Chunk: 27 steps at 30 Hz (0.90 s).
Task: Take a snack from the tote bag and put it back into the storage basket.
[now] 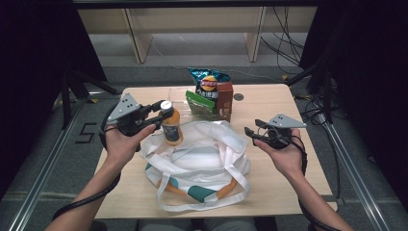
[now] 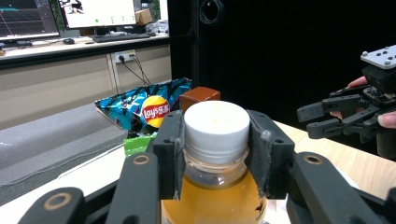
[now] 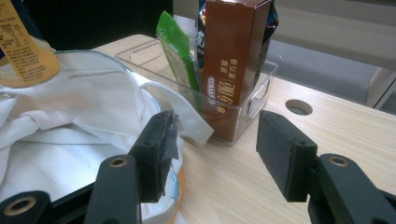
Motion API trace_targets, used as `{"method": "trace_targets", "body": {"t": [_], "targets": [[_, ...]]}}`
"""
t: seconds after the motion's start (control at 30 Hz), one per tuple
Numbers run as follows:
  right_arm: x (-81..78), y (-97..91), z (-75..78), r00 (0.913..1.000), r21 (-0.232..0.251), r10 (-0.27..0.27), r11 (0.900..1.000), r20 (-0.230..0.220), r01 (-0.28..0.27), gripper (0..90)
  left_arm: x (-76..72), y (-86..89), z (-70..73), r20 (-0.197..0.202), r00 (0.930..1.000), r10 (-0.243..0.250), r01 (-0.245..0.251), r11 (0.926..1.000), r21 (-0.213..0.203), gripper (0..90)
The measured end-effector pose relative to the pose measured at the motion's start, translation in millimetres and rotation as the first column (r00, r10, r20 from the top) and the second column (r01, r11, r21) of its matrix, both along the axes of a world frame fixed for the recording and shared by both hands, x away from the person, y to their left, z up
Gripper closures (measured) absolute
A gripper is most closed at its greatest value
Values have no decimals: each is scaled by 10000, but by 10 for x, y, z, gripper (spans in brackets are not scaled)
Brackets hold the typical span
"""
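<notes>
An orange-juice bottle [image 1: 172, 127] with a white cap [image 2: 215, 126] hangs upright over the left edge of a white tote bag [image 1: 202, 159]. My left gripper [image 1: 163, 111] is shut on the bottle, its pads [image 2: 170, 154] pressing both sides of the cap and neck. My right gripper [image 1: 250, 132] is held at the bag's right side, open, with nothing between its fingers [image 3: 156, 154]. In the right gripper view the bottle [image 3: 28, 51] shows at the upper left above the bag's cloth [image 3: 70, 116]. From the left gripper view the right gripper [image 2: 322, 121] appears farther off at the right.
A clear plastic bin [image 1: 179, 95] at the back of the wooden table [image 1: 274, 183] holds a brown box [image 1: 224, 98], a green packet [image 1: 199, 103] and a blue chips bag [image 1: 208, 79]. A round hole [image 1: 238, 96] lies in the tabletop beside the bin.
</notes>
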State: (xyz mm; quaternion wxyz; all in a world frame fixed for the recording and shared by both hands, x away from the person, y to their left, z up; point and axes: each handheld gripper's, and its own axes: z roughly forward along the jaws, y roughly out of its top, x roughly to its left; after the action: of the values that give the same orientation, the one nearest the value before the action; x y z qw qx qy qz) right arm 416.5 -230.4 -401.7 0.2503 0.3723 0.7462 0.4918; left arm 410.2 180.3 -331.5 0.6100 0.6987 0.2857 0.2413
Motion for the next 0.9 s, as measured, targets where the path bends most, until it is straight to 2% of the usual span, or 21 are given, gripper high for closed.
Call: {"method": "trace_targets", "body": {"t": [0.13, 0.17, 0.5, 0.57, 0.6, 0.63, 0.7, 0.77, 0.8, 0.83, 0.87, 0.9], "targets": [[1, -1, -1, 10000, 0, 5, 10000, -6, -5, 469, 21, -1, 40, 75, 10000, 4, -4, 10000, -13, 588], [1, -1, -2, 10000, 2, -8, 10000, -2, 8, 469, 37, 4, 52, 255, 9997, 11, -12, 10000, 37, 588], [9, -4, -8, 9999, -119, 36, 9999, 113, -35, 469, 85, 3, 149, 345, 9994, 40, -41, 10000, 52, 588], [8, -6, -4, 10000, -107, 18, 9999, 95, -17, 469, 97, 1, 171, 388, 9992, 39, -40, 10000, 34, 588], [-3, 3, -2, 10000, 55, -42, 10000, -50, 42, 469, 105, 1, 181, 382, 9993, 38, -39, 10000, 8, 588], [-6, -3, 6, 9999, -2, 8, 10000, -162, -8, 469, 114, 3, 192, 389, 9992, 49, -49, 10000, 9, 588], [7, -8, -3, 10000, -45, 5, 10000, 89, -5, 469, 133, 5, 208, 385, 9992, 63, -62, 10000, -9, 588], [7, -12, -3, 10000, -96, 50, 9999, 29, -50, 469, 153, 7, 223, 399, 9992, 89, -90, 10000, 32, 588], [-6, 0, -6, 9999, 57, -46, 10000, -141, 47, 469, 163, 5, 227, 404, 9991, 101, -101, 9999, -14, 588], [-1, 5, -15, 9999, 114, -101, 9999, -41, 102, 469, 177, 7, 232, 461, 9989, 85, -84, 10000, -23, 588], [16, -14, -9, 10000, -92, 64, 9999, 32, -64, 469, 186, 9, 236, 469, 9988, 111, -110, 9999, -26, 588], [17, -12, -13, 10000, -75, 30, 10000, 81, -30, 469, 198, 12, 240, 488, 9988, 106, -105, 9999, -29, 588]]}}
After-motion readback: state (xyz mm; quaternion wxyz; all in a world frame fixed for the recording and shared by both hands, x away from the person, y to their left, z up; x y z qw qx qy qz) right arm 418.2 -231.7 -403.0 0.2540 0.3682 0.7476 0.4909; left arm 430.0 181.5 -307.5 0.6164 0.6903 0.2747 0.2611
